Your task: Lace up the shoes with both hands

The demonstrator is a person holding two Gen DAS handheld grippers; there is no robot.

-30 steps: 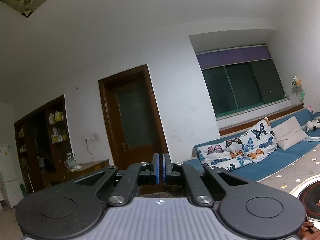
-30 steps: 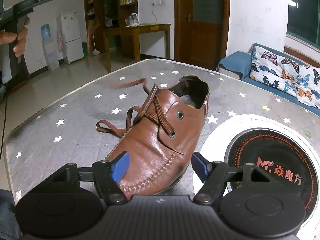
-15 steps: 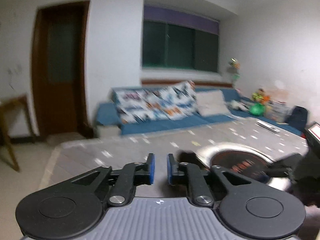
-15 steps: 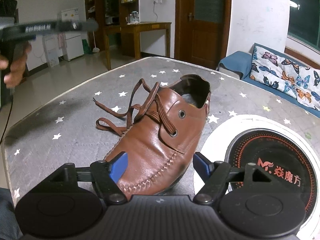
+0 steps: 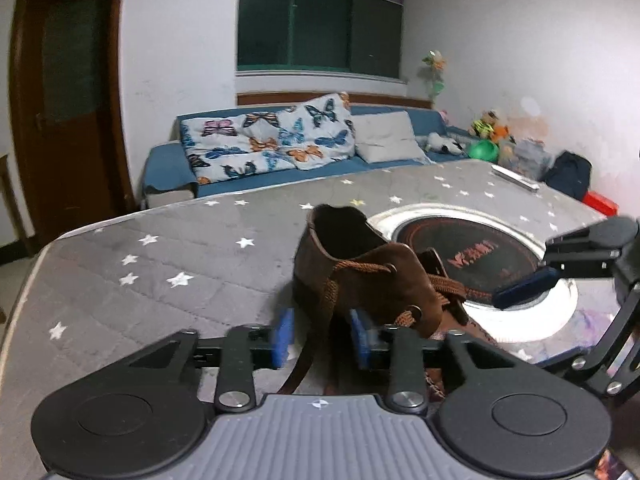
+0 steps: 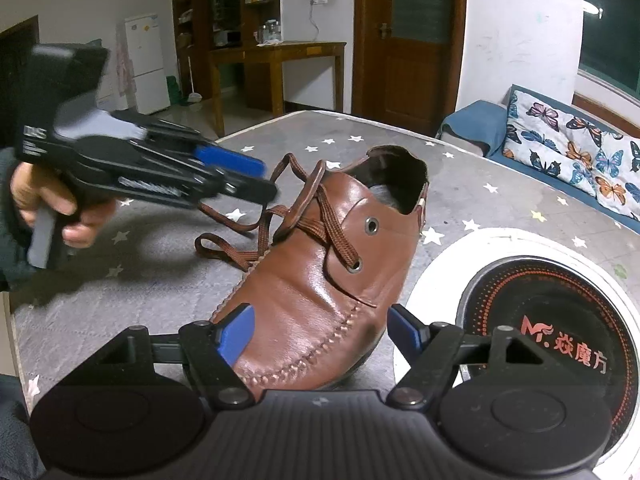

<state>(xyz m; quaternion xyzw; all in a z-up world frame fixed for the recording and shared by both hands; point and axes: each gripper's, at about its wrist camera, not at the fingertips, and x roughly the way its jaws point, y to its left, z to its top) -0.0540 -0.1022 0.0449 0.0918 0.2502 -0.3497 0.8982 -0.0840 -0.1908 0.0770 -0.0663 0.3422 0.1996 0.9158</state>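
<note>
one shoe (image 6: pixel 320 280); two hand-held grippers (image 6: pixel 316 330)

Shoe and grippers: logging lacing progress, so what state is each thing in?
shoe: upright, partly laced, top eyelet empty
lace: ends loose on the table
left gripper: jaws just been opening, lace strand between, unpinched
right gripper: open, straddling the toe

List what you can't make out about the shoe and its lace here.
- Toe tip of the shoe: right wrist view, hidden behind the right gripper's body.
- Ends of the lace: right wrist view, partly covered by the blurred left gripper, whose jaws have just been opening, a strand between them.
- Eyelets: left wrist view, smeared by motion blur.
</note>
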